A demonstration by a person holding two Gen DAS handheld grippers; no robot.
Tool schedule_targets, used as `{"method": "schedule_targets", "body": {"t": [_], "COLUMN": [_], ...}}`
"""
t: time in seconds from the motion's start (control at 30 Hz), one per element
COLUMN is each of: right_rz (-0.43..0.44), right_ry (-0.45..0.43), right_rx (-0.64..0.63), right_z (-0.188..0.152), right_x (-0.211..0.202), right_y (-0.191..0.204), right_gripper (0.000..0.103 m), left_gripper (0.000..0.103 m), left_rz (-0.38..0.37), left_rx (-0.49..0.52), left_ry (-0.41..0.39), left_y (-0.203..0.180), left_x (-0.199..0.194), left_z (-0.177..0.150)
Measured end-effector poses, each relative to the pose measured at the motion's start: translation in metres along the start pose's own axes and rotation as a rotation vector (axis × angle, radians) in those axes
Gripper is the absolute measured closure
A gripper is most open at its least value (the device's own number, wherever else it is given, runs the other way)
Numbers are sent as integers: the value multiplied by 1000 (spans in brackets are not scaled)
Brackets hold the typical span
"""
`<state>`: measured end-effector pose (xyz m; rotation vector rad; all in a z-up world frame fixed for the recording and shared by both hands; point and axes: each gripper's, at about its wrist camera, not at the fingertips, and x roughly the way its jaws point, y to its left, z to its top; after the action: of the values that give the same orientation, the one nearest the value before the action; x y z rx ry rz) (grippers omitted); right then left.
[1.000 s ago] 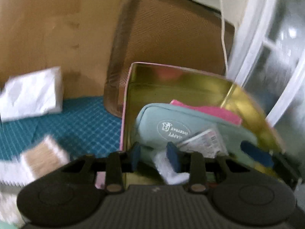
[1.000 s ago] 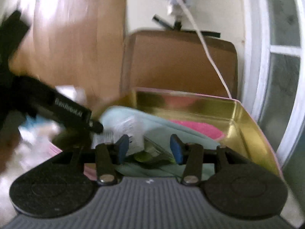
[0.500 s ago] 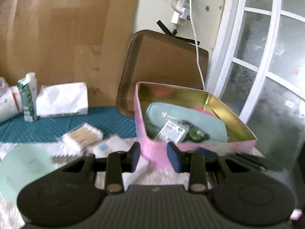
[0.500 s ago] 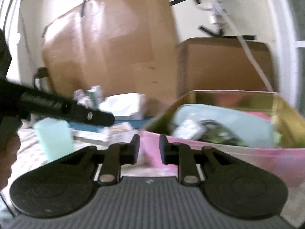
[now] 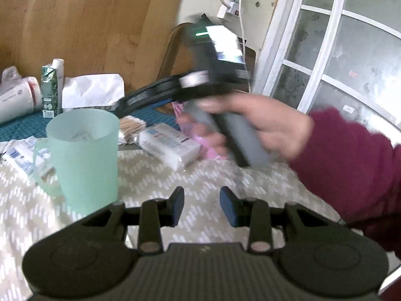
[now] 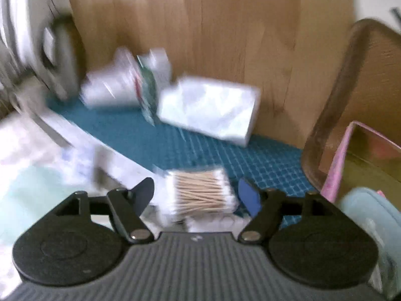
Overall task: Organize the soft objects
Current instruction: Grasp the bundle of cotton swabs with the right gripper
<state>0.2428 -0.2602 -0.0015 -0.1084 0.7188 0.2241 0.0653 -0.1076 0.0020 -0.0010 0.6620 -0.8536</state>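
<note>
My right gripper (image 6: 198, 193) is open, its fingers on either side of a clear pack of cotton swabs (image 6: 203, 192) lying on the teal mat (image 6: 175, 143). My left gripper (image 5: 201, 207) is open and empty above the patterned cloth (image 5: 200, 178). In the left wrist view a hand (image 5: 263, 125) holds the right gripper's handle and hides most of the pink tin (image 5: 185, 110). A white wipes pack (image 5: 169, 145) and the swabs (image 5: 131, 126) lie beyond. The pink tin's corner (image 6: 351, 155) and a pale blue pouch (image 6: 371, 208) show at the right wrist view's right edge.
A mint plastic mug (image 5: 85, 155) stands left of my left gripper. A white tissue pack (image 6: 208, 110), a green carton (image 5: 51, 87) and a paper roll (image 5: 15, 97) stand against the wooden board. A brown tray (image 6: 351, 95) leans behind the tin.
My left gripper pulled back from the tin, over the cloth. My right gripper swung left from the tin to the cotton swabs and opened wide.
</note>
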Motion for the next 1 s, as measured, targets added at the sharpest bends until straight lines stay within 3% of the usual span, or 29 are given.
{"method": "schedule_targets", "body": {"t": [0.1, 0.2, 0.4, 0.5, 0.6, 0.77, 0.93, 1.0], "right_rz": [-19, 38, -39, -10, 59, 141, 106, 104], "right_ry": [131, 127, -131, -203, -178, -53, -125, -144], "right_rx": [37, 105, 55, 64, 57, 135, 139, 137], "right_z": [3, 7, -6, -43, -91, -161, -198, -206], "right_x": [42, 45, -30, -85, -122, -128, -146, -150], "right_y": [-4, -7, 4, 1, 3, 7, 23, 25], "right_gripper": [26, 33, 33, 33, 33, 32, 31, 19], "left_gripper": [69, 69, 69, 65, 63, 62, 62, 62], "left_rz": [-4, 10, 21, 19, 35, 32, 39, 46], "left_rx": [-12, -10, -52, -47, -46, -139, -196, -211], "left_ry": [-4, -9, -9, -17, 1, 68, 128, 142], "left_y": [3, 5, 12, 9, 8, 22, 24, 24], "left_x": [-4, -8, -16, -21, -20, -12, -3, 2], "left_z": [-1, -5, -7, -9, -13, -18, -14, -10]}}
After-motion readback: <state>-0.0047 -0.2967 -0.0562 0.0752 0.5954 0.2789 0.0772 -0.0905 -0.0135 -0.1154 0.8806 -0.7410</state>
